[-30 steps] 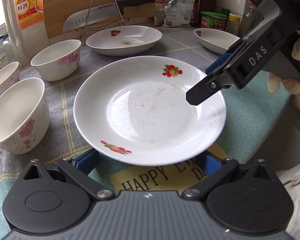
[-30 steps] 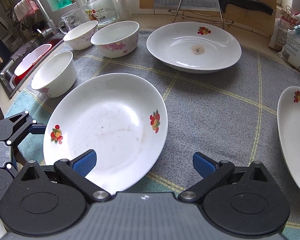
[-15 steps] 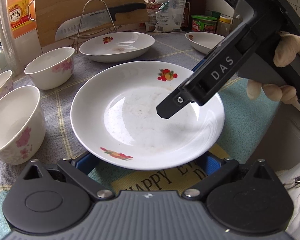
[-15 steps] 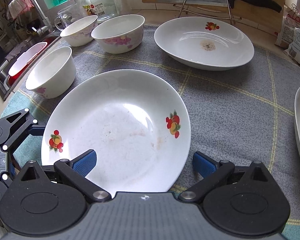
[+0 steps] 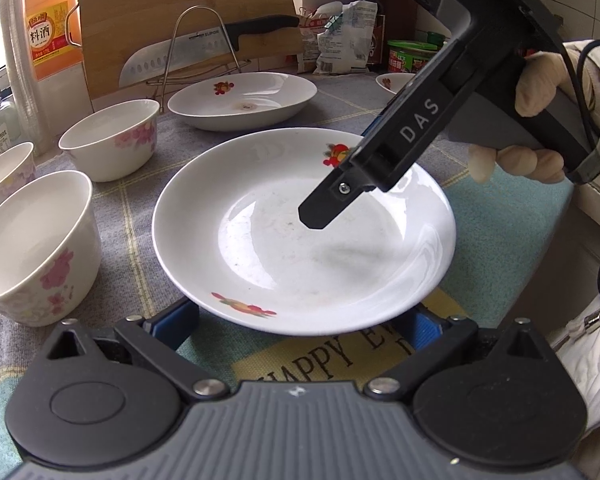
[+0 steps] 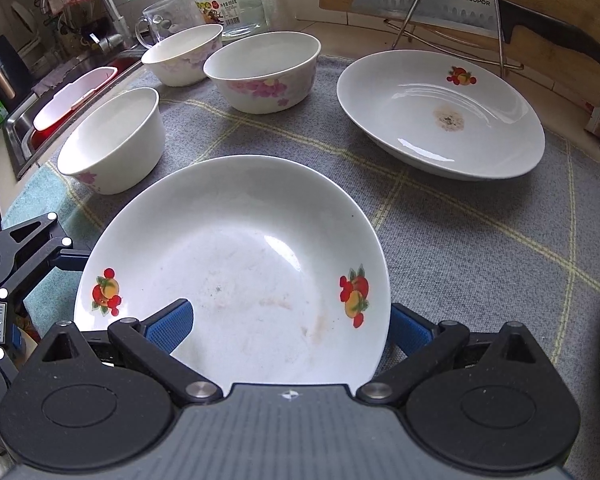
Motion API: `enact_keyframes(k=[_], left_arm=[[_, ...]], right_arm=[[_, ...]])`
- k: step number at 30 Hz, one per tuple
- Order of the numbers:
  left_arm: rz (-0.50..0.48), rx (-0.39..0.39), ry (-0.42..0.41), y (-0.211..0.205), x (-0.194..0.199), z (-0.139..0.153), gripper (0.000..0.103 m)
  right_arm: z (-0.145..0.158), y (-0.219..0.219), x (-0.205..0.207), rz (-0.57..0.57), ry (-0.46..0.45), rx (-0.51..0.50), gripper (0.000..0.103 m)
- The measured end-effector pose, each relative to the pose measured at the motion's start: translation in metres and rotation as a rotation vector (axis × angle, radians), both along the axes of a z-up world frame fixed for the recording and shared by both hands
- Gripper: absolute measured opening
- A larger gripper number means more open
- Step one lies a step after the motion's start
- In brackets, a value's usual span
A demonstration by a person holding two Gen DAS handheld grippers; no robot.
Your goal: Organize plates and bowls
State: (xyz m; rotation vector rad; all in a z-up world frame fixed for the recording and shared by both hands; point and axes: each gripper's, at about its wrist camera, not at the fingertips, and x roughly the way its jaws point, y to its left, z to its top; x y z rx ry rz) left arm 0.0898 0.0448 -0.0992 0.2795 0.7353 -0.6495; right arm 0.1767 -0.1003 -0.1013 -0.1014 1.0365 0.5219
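Kitchen counter under a grey cloth [image 6: 440, 216] crossed with pale yellow lines, teal mat [image 5: 496, 216] lettered "HAPPY" at the near edge. Along the back, a wooden cutting board [image 5: 180, 12] leaning upright, a wire rack [image 5: 198, 46] bearing a knife [image 5: 204, 50], bottles, jars and packets. Off to one side, a steel sink [image 6: 32, 120] and tap [image 6: 100, 4]; soft daylight throughout.
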Motion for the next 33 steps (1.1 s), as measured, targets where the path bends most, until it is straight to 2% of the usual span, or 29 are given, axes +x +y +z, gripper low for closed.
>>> enact_keyframes(k=[5, 14, 26, 33], left_arm=[[-0.011, 0.003, -0.029, 0.001, -0.003, 0.000, 0.103], [-0.046, 0.006, -0.024, 0.002, 0.001, 0.000, 0.103], [-0.084, 0.019, -0.025, 0.000, 0.001, 0.001, 0.103], [-0.093, 0.018, -0.020, 0.001, 0.002, 0.001, 0.103]], right_arm=[[0.001, 0.002, 0.010, 0.049, 0.020, 0.014, 0.103], [0.003, 0.003, 0.025, 0.112, 0.084, 0.070, 0.103], [0.003, -0.008, 0.041, 0.086, 0.154, 0.204, 0.103], [0.003, -0.007, 0.047, 0.090, 0.173, 0.216, 0.103]])
